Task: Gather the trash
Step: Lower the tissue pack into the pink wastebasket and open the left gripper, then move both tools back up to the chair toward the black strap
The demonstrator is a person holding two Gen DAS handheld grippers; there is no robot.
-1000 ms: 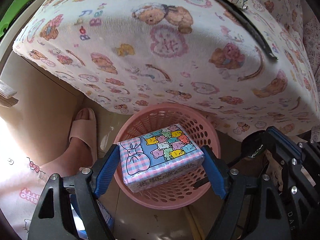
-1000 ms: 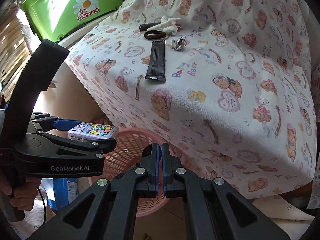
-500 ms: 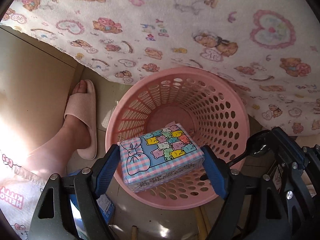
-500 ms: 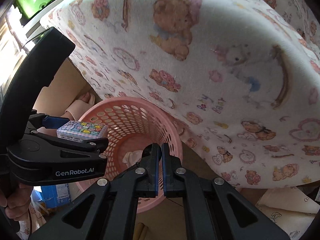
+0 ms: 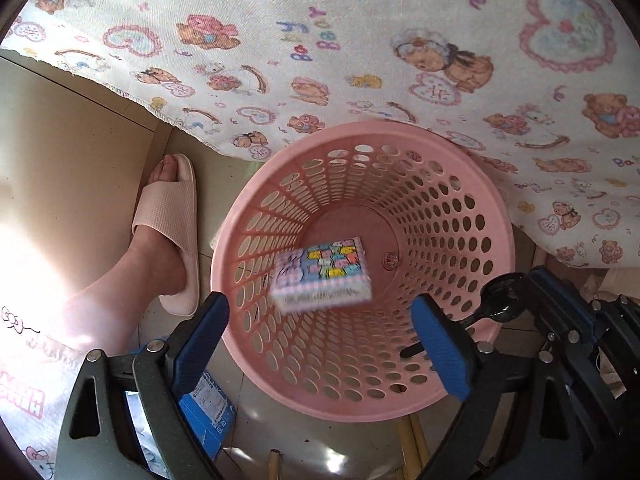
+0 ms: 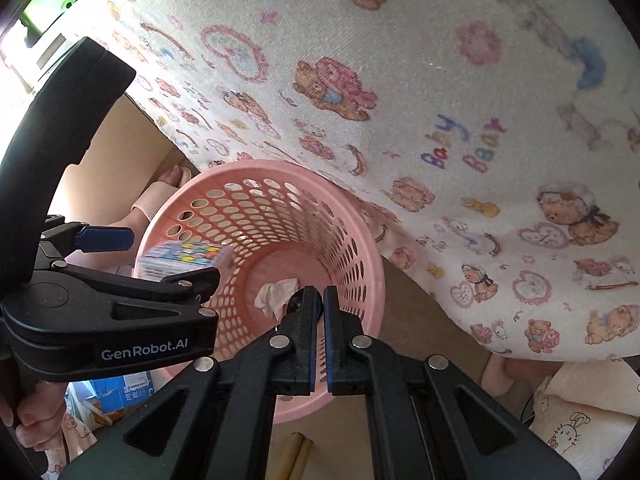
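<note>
A pink perforated basket (image 5: pixel 496 216) stands on the floor under the edge of a bear-print cloth. A colourful tissue pack (image 5: pixel 322 276), blurred by motion, is in the air inside the basket. My left gripper (image 5: pixel 320 336) is open and empty above the basket's near rim. The pack also shows in the right wrist view (image 6: pixel 184 258), just beyond the left gripper (image 6: pixel 168 256). My right gripper (image 6: pixel 319 304) is shut on a black plastic spoon (image 5: pixel 500 308), over the basket's rim (image 6: pixel 372 264). A crumpled white tissue (image 6: pixel 276 294) lies in the basket's bottom.
The bear-print cloth (image 5: pixel 360 40) hangs over a table right behind the basket. A person's foot in a pink slipper (image 5: pixel 168 224) stands left of the basket. A blue box (image 5: pixel 204 404) lies on the floor below my left gripper. A green bin (image 6: pixel 60 4) is at the far left.
My left gripper has opened and let go of the tissue pack, which is dropping into the basket. Both grippers have moved closer over the basket.
</note>
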